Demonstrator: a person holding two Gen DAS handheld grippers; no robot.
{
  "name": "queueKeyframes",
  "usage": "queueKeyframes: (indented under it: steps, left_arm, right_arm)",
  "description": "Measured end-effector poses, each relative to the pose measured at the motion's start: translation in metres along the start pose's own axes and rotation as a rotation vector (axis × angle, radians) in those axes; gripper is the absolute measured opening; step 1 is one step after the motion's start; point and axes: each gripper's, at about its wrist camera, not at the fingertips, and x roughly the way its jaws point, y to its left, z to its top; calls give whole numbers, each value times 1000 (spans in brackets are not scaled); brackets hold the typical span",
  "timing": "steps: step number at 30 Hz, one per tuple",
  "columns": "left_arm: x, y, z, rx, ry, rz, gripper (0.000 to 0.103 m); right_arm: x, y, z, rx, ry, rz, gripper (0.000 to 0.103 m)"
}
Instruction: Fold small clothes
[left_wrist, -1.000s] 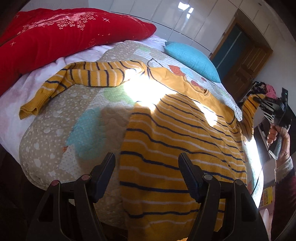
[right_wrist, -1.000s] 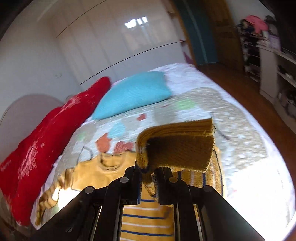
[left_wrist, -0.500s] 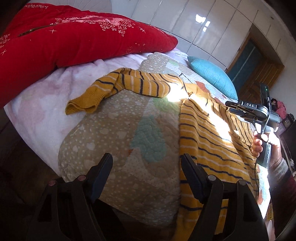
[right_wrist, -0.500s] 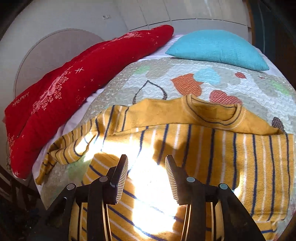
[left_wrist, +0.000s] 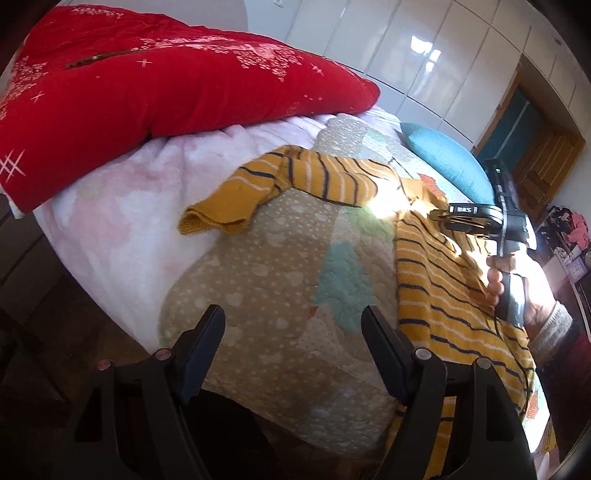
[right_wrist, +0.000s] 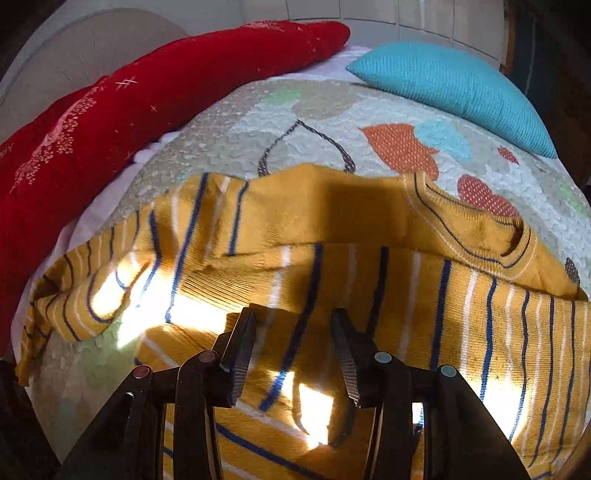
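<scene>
A small mustard-yellow sweater (left_wrist: 443, 280) with navy and white stripes lies flat on the quilted bed. Its left sleeve (left_wrist: 295, 181) stretches out toward the red pillow, cuff (left_wrist: 207, 218) on the pink blanket. The other sleeve is folded across the body (right_wrist: 480, 314), below the collar (right_wrist: 480, 229). My left gripper (left_wrist: 291, 332) is open and empty, above the quilt's near edge, short of the left sleeve. My right gripper (right_wrist: 291, 332) is open and empty just over the sweater's chest; it also shows in the left wrist view (left_wrist: 461, 218).
A big red pillow (left_wrist: 147, 96) lies along the far left of the bed. A teal cushion (right_wrist: 454, 88) sits beyond the collar. The patterned quilt (left_wrist: 266, 280) drops off at its near edge. A wooden door (left_wrist: 535, 166) and cluttered shelves stand at right.
My right gripper let go of the right sleeve after laying it across the body, and lowered over the chest. My left gripper swung left, off the hem, toward the left sleeve.
</scene>
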Motion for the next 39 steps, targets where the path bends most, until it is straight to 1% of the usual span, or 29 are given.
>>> queueKeyframes:
  steps: [2, 3, 4, 5, 7, 9, 11, 12, 14, 17, 18, 21, 22, 25, 27, 29, 31, 34, 37, 39]
  left_arm:
    - [-1, 19, 2, -38, -11, 41, 76]
    - [-1, 29, 3, -63, -9, 60, 76]
    - [1, 39, 3, -90, -4, 76, 76]
    - [2, 50, 2, -120, 1, 89, 76]
    - [1, 67, 0, -179, 6, 102, 76]
    - [-4, 80, -2, -221, 2, 100, 76]
    - [-9, 86, -4, -239, -5, 100, 76]
    - [-11, 88, -4, -242, -9, 100, 76]
    - [-14, 89, -4, -245, -20, 94, 76]
    - [-17, 93, -6, -253, -25, 75, 76]
    - [-17, 94, -7, -255, -24, 69, 76]
    - [-14, 96, -7, -259, -14, 59, 76]
    - [-13, 96, -7, -262, -10, 56, 76]
    - [-14, 97, -7, -264, -11, 48, 76]
    - [-15, 95, -6, -258, -15, 43, 76]
    - [-17, 90, -4, -248, -20, 34, 76]
    - [-18, 83, -2, -229, -23, 26, 76]
    - [-18, 70, 0, -192, -19, 15, 76]
    - [-16, 54, 2, -155, -12, 4, 76]
    - [-13, 43, 5, -128, -7, -3, 76]
  right_arm:
    - [-20, 26, -3, -63, -49, 42, 48]
    - [-28, 41, -6, -99, -54, 78, 48]
    - [-34, 58, -9, -128, -49, 132, 50]
    - [-38, 74, -13, -149, -39, 195, 51]
    - [-42, 109, -23, -185, -10, 317, 60]
    - [-39, 144, -33, -208, 28, 434, 62]
    - [-30, 177, -43, -202, 69, 522, 63]
    - [-24, 191, -46, -195, 88, 549, 63]
    - [-12, 216, -54, -186, 104, 558, 63]
    - [4, 241, -62, -163, 139, 578, 63]
    - [7, 247, -65, -159, 147, 580, 61]
    - [11, 261, -70, -187, 171, 566, 6]
    - [8, 260, -67, -188, 161, 554, 6]
    - [-16, 250, -60, -196, 96, 550, 5]
    - [-35, 234, -51, -196, 46, 534, 5]
    - [-56, 210, -42, -186, 3, 510, 5]
    - [-75, 176, -32, -160, -39, 465, 5]
    - [-101, 113, -22, -98, -98, 370, 5]
    - [-121, 40, -17, -15, -133, 251, 5]
    - [-131, -9, -19, 41, -144, 157, 5]
